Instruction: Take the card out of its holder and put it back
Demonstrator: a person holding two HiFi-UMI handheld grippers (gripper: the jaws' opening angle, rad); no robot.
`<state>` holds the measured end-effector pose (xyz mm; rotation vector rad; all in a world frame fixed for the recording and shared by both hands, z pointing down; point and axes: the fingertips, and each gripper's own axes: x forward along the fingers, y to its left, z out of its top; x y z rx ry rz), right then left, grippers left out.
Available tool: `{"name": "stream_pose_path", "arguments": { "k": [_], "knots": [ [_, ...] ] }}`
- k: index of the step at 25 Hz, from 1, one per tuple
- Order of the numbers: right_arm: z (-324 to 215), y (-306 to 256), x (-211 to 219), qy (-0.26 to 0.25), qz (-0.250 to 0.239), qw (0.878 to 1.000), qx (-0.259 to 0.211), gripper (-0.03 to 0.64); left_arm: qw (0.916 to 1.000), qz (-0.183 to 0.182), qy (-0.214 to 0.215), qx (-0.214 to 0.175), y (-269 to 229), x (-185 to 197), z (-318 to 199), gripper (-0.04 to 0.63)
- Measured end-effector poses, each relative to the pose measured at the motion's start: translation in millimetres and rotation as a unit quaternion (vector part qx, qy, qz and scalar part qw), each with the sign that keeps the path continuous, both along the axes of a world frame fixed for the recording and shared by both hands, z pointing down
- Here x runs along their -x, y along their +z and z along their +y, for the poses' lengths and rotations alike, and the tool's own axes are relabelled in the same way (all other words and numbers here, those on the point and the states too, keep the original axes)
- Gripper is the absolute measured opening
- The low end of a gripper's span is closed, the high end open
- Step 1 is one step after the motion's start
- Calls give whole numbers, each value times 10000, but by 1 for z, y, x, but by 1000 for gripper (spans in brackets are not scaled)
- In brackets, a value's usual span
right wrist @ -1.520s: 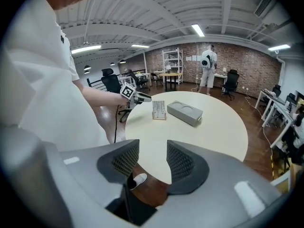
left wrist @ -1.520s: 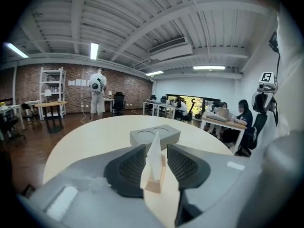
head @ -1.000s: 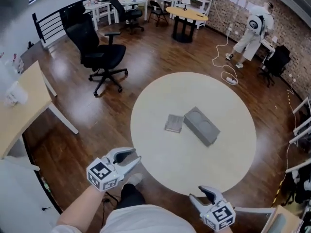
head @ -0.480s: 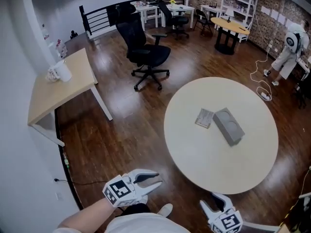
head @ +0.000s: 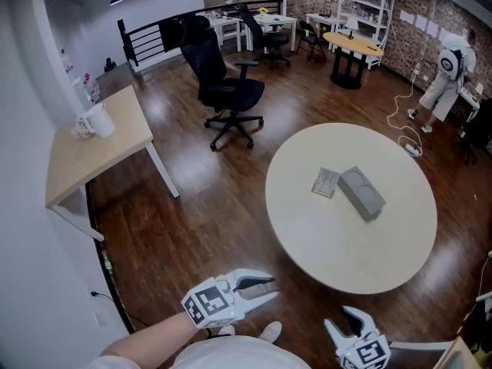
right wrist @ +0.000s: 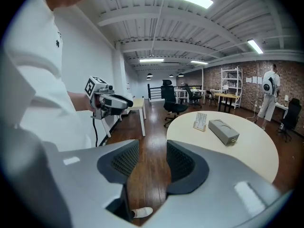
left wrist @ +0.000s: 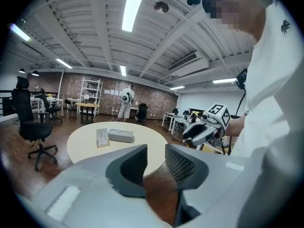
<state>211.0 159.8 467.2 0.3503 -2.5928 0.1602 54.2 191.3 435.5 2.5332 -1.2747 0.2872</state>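
A grey block-shaped holder (head: 361, 192) lies on the round cream table (head: 338, 260), and a small pale card (head: 326, 182) lies flat just left of it. Both grippers hang low by my body, off the table's near edge. My left gripper (head: 269, 290) points right toward the table; its jaws stand apart with nothing between them (left wrist: 156, 158). My right gripper (head: 342, 323) is open and empty too (right wrist: 153, 161). The left gripper view shows the card (left wrist: 101, 137) and holder (left wrist: 120, 136) far off. The right gripper view shows the card (right wrist: 201, 121) beside the holder (right wrist: 224, 131).
A black office chair (head: 224, 91) stands on the wooden floor left of the table. A wooden desk (head: 92, 148) with a white mug (head: 96, 121) runs along the left wall. A person in white (head: 448, 71) stands far right, with a cable (head: 403, 129) on the floor nearby.
The head view has swung left, so the table now sits further right and farther from me. Both grippers stay low by my body. The card and holder have not moved.
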Motion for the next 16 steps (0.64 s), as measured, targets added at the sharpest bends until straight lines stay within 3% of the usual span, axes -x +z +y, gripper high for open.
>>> {"name": "stream_pose_path", "arguments": {
  "k": [16],
  "knots": [
    [94, -8, 51, -155, 87, 9997, -177, 184, 9982, 470, -345, 159, 7, 60, 104, 124]
  ]
}}
